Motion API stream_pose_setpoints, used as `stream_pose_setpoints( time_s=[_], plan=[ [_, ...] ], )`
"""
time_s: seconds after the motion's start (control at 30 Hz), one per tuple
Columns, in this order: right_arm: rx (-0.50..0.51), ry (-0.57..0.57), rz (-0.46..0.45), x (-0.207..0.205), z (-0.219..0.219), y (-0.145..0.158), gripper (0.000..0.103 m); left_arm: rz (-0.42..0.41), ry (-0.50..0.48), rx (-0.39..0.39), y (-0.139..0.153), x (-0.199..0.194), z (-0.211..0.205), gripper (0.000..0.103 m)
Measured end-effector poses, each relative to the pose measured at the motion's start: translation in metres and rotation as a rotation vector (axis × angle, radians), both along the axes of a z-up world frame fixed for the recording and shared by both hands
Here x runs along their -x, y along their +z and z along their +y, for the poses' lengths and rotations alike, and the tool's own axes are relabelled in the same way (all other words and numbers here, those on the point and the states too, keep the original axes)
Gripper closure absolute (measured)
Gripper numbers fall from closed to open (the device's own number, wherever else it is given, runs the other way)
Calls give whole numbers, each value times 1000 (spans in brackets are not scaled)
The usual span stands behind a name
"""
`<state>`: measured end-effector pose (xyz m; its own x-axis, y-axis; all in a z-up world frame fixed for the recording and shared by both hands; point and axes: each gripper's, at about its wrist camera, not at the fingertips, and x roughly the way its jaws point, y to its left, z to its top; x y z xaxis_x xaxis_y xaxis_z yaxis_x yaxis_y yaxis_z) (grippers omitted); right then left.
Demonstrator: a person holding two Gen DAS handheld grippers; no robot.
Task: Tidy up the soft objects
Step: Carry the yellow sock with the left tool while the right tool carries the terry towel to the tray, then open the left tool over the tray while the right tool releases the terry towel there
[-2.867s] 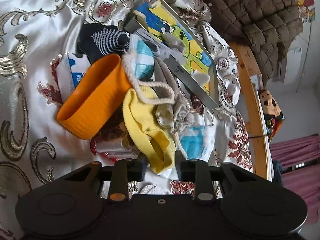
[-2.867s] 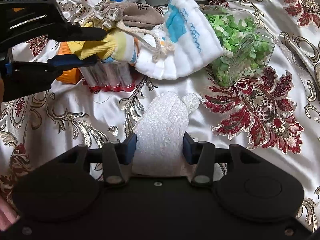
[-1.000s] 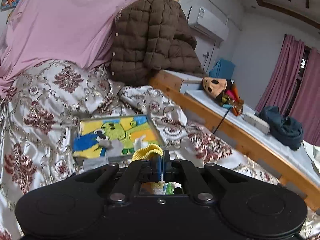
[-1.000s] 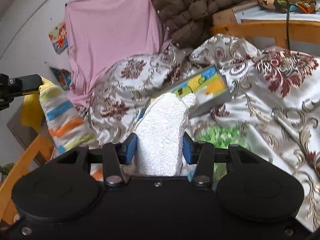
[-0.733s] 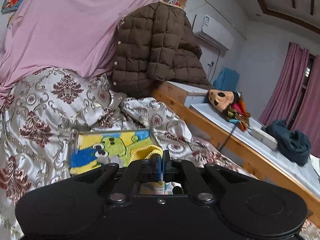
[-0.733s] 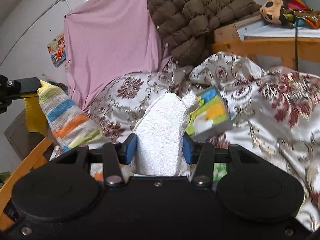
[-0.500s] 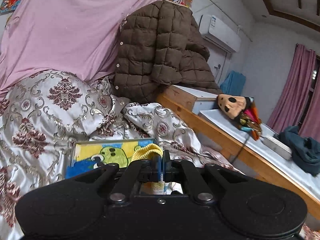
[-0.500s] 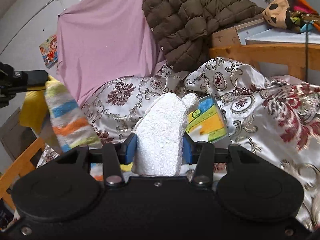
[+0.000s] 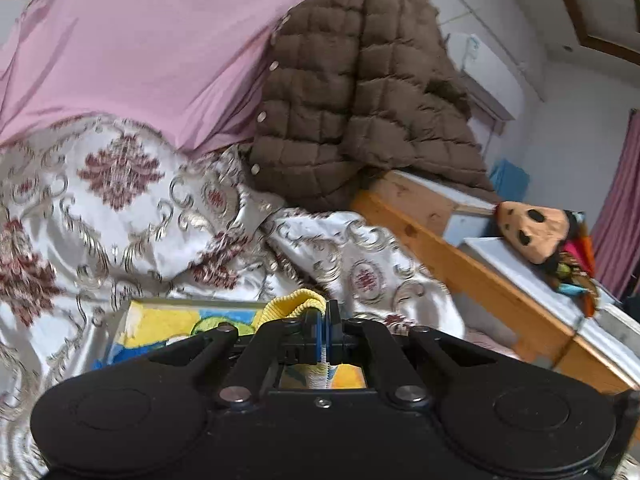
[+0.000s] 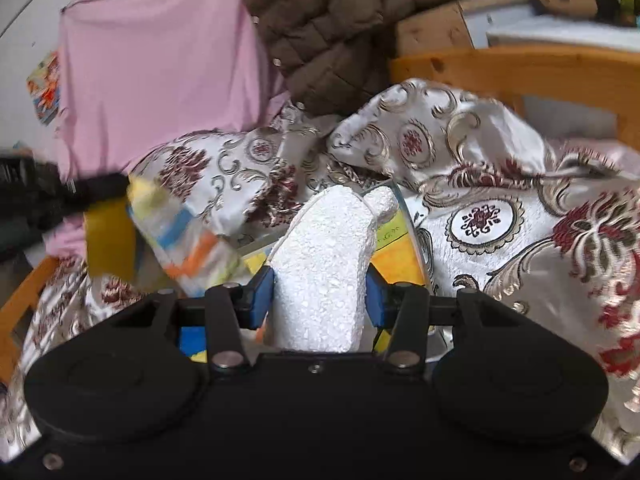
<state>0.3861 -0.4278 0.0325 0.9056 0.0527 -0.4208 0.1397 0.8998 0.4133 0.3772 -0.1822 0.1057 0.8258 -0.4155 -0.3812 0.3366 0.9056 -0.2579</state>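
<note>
The left gripper [image 9: 325, 332] has its jaws pressed together on the yellow cuff of a striped sock [image 9: 294, 307]; in the right wrist view the sock [image 10: 176, 236] hangs free at the far left, blurred, its stripes dangling below the black fingers. Pinching the cuff lets the rest hang clear of the bed, which probably makes it easy to drop in one go. The right gripper [image 10: 319, 294] pinches a white foam piece [image 10: 324, 280] between its blue pads, the jaws partly spread to its width; it stands up out of the grip, its knobbed tip pointing away. Both tools point slightly down toward a cartoon-printed box [image 9: 168, 322] lying on the patterned bedspread [image 9: 120, 208], just beyond the fingers in each view. The box seems the likely place for both soft things. A brown jacket [image 9: 360, 112] hangs behind, against pink cloth [image 9: 140, 48].
</note>
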Motion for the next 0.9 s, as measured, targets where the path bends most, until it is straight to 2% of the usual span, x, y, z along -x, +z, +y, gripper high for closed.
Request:
stream_pose_setpoints(
  time_s=[0.2,0.37,0.5,0.7,0.73,0.8,0.9],
  plan=[
    [-14,4,89,-38,-13,-31,65,77,41,-2,-55,-34,2,103],
    [3,26,116,-49,-7,-53,65,153,74,-2,-91,-48,7,103],
    [12,30,137,-45,-2,-65,64,217,86,-37,-114,-56,6,103],
    [6,24,159,-49,3,-75,63,270,78,-50,-127,-58,6,100],
    [5,22,159,-48,3,-75,63,271,78,-56,-127,-57,6,99],
    [0,15,160,-48,5,-74,61,275,76,-68,-127,-55,5,87],
    [-9,9,162,-50,3,-77,59,284,80,-76,-126,-52,5,83]
  ],
)
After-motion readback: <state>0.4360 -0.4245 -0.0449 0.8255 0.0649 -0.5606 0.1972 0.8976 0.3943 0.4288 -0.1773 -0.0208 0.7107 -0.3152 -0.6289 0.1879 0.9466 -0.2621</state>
